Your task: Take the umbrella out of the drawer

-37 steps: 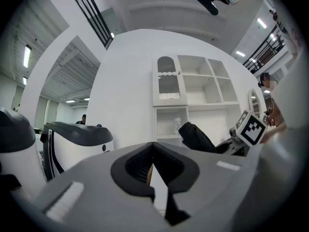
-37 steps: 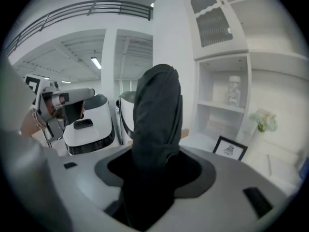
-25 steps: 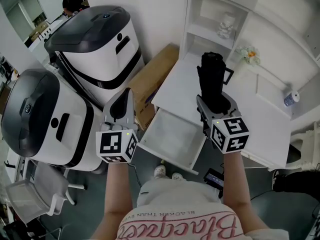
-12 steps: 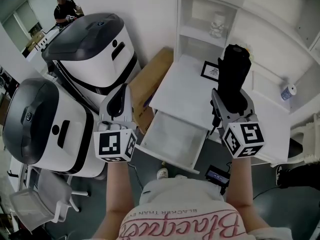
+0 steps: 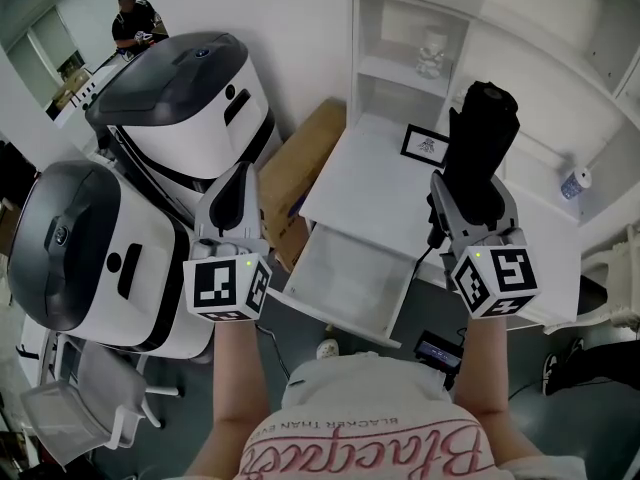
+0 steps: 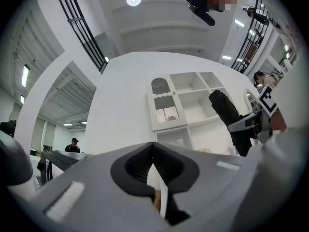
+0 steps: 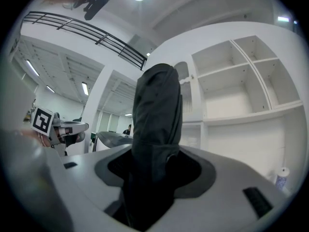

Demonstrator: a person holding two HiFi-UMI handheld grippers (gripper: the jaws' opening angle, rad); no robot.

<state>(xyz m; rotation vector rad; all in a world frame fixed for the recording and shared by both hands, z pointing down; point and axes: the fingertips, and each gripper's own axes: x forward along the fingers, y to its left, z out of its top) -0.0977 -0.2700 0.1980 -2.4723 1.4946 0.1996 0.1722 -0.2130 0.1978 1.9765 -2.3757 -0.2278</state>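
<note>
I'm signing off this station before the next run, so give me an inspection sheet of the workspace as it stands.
Surface: white desk, mostly bare; its drawer is pulled open and looks empty.
Job's things: black folded umbrella, out of the drawer, held upright above the desk.
Clutter: small framed picture on the desk; figurine on the shelf; small bottle at the far right.
Grippers: right gripper shut on the umbrella; left gripper shut, empty, left of the desk.
Cables: thin dark cord beside the right gripper; cable or strap, cannot tell.
Surroundings: cardboard box beside the desk; two large white-and-black machines; a person far behind.
</note>
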